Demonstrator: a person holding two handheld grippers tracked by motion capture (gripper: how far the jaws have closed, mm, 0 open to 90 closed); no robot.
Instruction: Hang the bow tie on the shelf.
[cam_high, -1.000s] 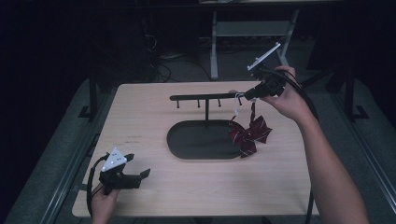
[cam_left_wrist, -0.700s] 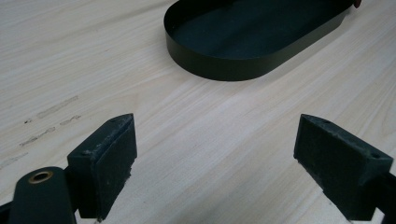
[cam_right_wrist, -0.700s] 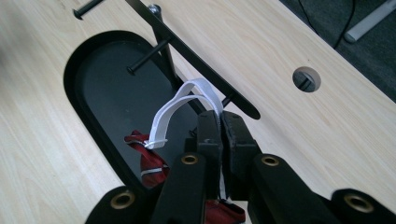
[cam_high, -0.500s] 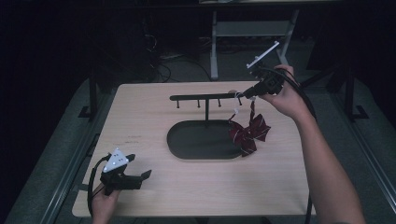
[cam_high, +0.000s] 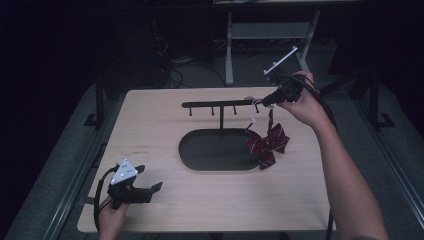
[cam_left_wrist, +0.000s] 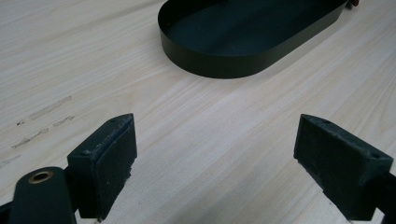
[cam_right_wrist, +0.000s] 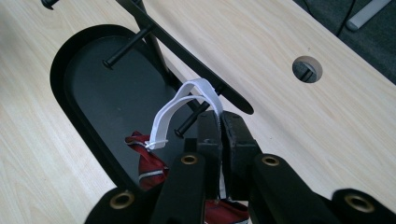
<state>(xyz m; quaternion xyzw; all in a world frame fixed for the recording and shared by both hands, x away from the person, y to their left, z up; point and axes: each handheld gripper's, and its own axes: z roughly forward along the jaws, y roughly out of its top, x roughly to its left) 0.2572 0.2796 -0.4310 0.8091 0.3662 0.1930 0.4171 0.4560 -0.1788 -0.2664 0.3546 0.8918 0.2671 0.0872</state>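
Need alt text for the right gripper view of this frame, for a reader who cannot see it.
The right gripper, its black jaws shut on a white elastic loop, holds the loop beside a peg under the black rack bar. A dark red striped bow hangs from the loop over the black oval tray on the pale wooden table.

The high view is dim. The room behind the table (cam_high: 150, 115) is almost black, and the far things there are hard to make out. The table top is the brightest part, lit softly from above. That picture looks a bit grainy.

The two gripper views are much brighter, and the wood grain near the black tray (cam_left_wrist: 243, 42) shows clearly. The tray's wall casts a soft shadow on the wood beside it. The black jaws close to the camera look a little blurry. No strong glare shows.
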